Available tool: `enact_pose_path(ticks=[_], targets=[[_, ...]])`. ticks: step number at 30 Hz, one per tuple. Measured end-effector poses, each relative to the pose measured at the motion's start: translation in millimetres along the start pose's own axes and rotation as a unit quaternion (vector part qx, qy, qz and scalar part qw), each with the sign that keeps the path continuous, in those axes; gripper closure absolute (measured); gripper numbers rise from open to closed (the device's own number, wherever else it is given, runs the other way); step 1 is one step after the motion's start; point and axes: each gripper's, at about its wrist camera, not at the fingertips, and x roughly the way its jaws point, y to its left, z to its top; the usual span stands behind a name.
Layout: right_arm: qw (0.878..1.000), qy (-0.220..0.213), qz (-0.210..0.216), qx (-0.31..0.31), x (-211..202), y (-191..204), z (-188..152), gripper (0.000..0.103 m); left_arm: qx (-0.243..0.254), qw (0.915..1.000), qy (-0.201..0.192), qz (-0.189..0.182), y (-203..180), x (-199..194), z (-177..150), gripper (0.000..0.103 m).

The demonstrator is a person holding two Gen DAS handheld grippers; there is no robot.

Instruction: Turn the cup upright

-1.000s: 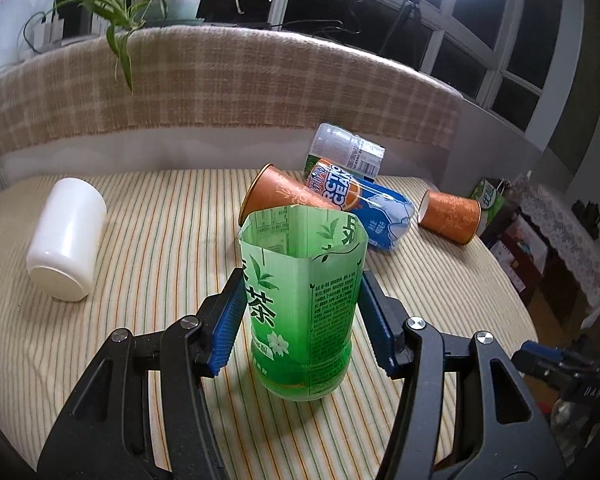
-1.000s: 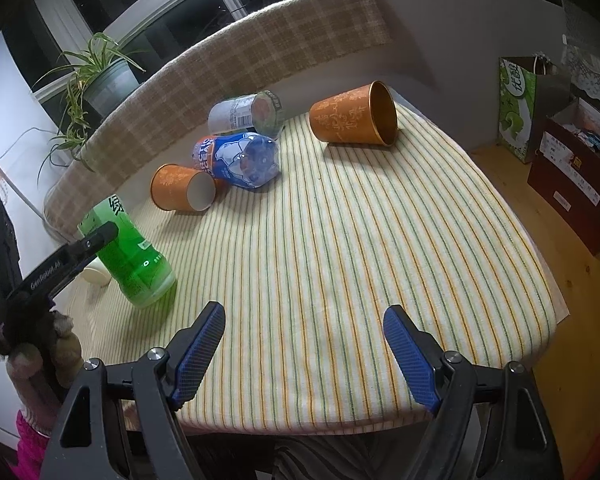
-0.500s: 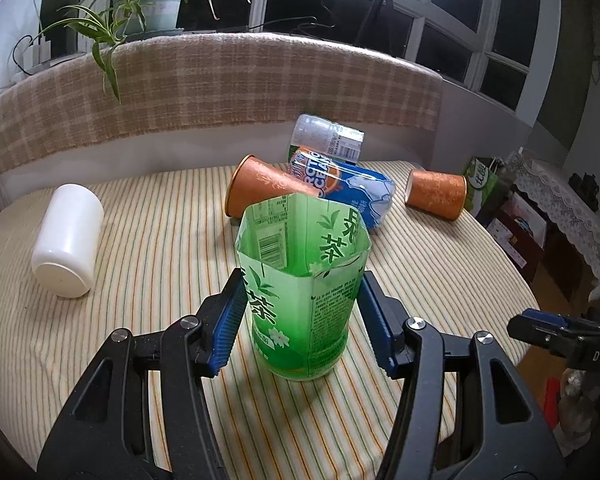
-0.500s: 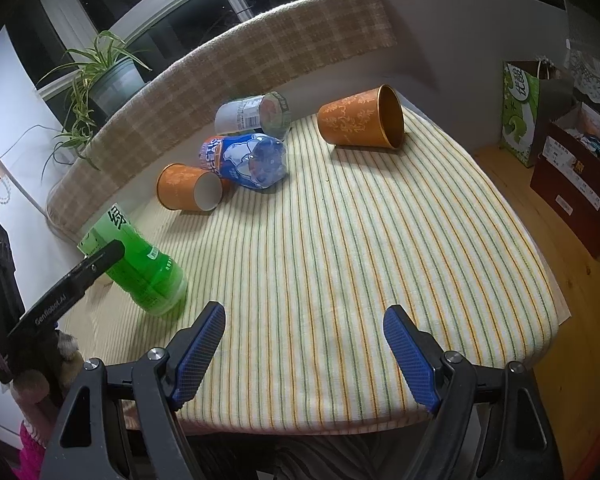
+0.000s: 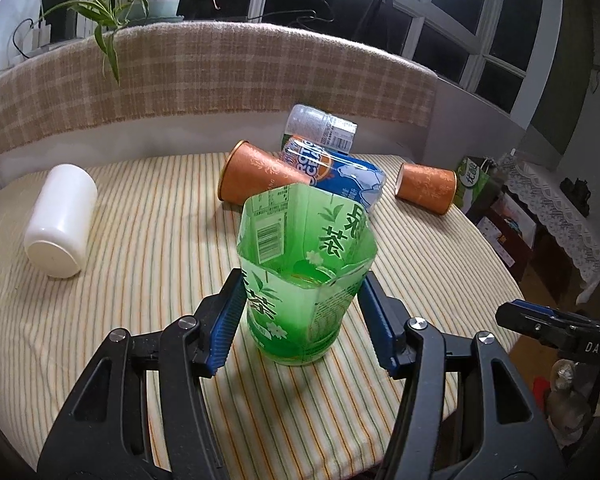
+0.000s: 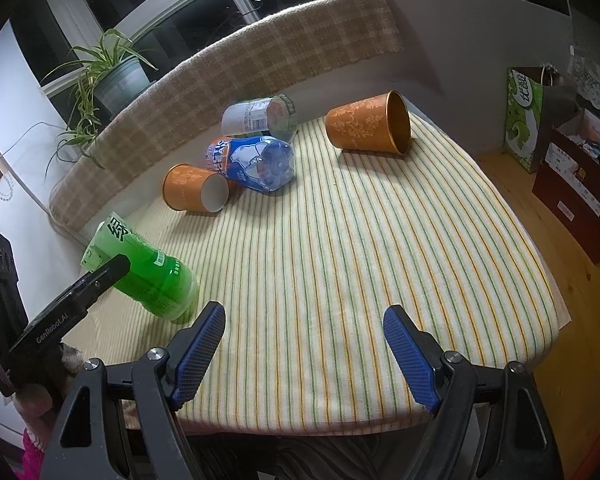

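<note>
Leftmost, white cup: lying on its side on striped tablecloth.
Left gripper: fingers spread, flanking green cup, left pad touching.
Green cup: upright, mouth up.
Right gripper: fingers wide, holding nothing.

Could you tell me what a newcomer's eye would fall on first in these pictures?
The bright green cut-bottle cup stands open end up on the striped tablecloth, between the pads of the left hand-held gripper. Behind it, two orange cups lie on their sides around a blue bottle cup.
</note>
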Motion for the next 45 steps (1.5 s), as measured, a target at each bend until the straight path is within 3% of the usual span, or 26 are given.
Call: enact_pose_path(ticks=[10,24,33,45], targets=[[1.000,-0.005,-0.001,-0.010,-2.6,5.7,0.2,0.020,-0.011,0.9998,0.013,-0.013,1.4,-0.2,-7.3,0.023],[0.998,-0.031,-0.005,-0.045,-10.6,26.6,1.6,0.020,-0.022,0.9995,0.022,-0.001,14.9,-15.1,-30.5,0.019],[0.995,-0.062,-0.006,-0.077,-19.1,45.7,3.0,0.019,-0.039,0.9971,-0.039,0.052,33.0,-58.2,-33.5,0.019],[0.983,-0.124,-0.015,-0.132,-35.3,79.0,3.0,0.013,-0.034,0.9844,-0.133,0.110,31.4,-113.6,-20.4,0.016]])
